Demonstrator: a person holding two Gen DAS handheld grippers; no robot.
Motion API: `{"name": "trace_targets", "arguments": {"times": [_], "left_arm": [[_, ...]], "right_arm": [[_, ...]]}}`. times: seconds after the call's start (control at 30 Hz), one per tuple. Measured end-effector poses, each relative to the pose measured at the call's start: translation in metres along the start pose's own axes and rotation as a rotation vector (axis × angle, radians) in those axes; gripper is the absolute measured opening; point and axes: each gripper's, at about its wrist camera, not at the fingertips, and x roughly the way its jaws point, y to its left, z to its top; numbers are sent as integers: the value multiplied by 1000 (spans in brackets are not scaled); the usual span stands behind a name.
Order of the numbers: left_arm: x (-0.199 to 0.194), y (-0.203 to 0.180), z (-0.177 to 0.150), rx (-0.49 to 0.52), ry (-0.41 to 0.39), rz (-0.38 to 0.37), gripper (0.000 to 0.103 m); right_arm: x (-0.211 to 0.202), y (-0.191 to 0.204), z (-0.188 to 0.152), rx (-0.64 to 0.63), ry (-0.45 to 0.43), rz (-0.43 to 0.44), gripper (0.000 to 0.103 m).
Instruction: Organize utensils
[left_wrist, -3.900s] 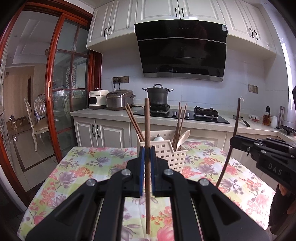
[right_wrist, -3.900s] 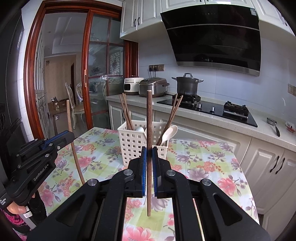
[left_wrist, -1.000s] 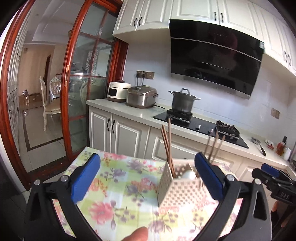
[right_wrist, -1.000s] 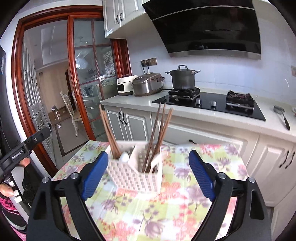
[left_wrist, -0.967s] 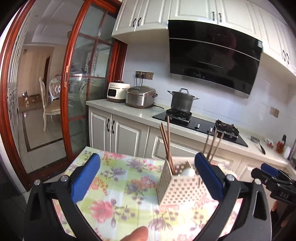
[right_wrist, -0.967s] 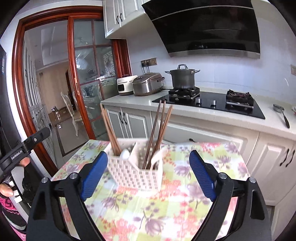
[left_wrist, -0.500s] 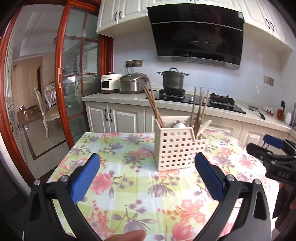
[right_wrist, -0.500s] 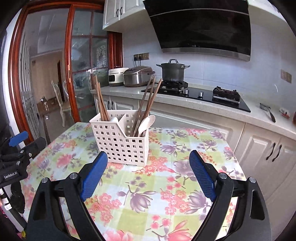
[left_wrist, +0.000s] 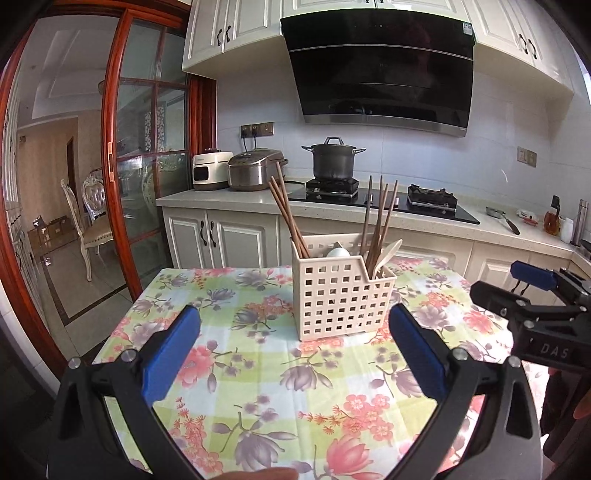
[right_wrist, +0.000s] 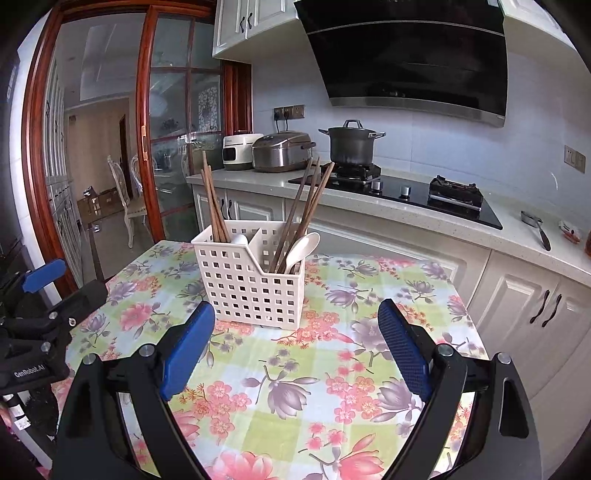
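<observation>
Two compartments in cream perforated plastic utensil caddy (left_wrist: 341, 295), standing upright near centre of table with floral tablecloth (left_wrist: 258, 369). Left compartment: bundle of brown wooden chopsticks (left_wrist: 286, 214), leaning left, plus rounded white spoon bowl (left_wrist: 338, 252) just showing above rim. Right compartment: second bundle of darker wooden chopsticks (left_wrist: 378, 218), fanned upward, plus cream plastic spoon (left_wrist: 388, 253) leaning right. Same layout confirmed from right wrist view: caddy (right_wrist: 251, 284), left chopsticks (right_wrist: 212, 203), right chopsticks (right_wrist: 304, 206), cream spoon (right_wrist: 304, 245).

Left gripper (left_wrist: 293, 350): black frame, blue pads (left_wrist: 170, 350) spread wide, nothing between them; caddy beyond, well apart from the tips. Fingertip of person's hand at bottom edge. Seen from right wrist view at left edge (right_wrist: 40, 295), white lettering "GenRobot.AI" on body.

Right gripper (right_wrist: 295, 347): blue pads (right_wrist: 186, 345) likewise spread wide, empty, caddy ahead and not touched. Seen from left wrist view at right edge (left_wrist: 532, 291), lettering "DAS" legible on body.

Beyond table: white base cabinets with black handles (left_wrist: 218, 240), pale worktop, black glass hob (left_wrist: 388, 208) with dark lidded stockpot (left_wrist: 334, 158), steel rice cooker (left_wrist: 255, 170), white cooker (left_wrist: 210, 170), black range hood (left_wrist: 380, 66), red-framed glass sliding door (left_wrist: 147, 147). Hood label too small to read.
</observation>
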Motion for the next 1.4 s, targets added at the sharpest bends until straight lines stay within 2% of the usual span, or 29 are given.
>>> {"name": "trace_targets", "arguments": {"times": [1.4], "left_arm": [[-6,1,3,-11,5,26,99]], "right_arm": [[-9,11,4,-26,-8,-6,85]]}}
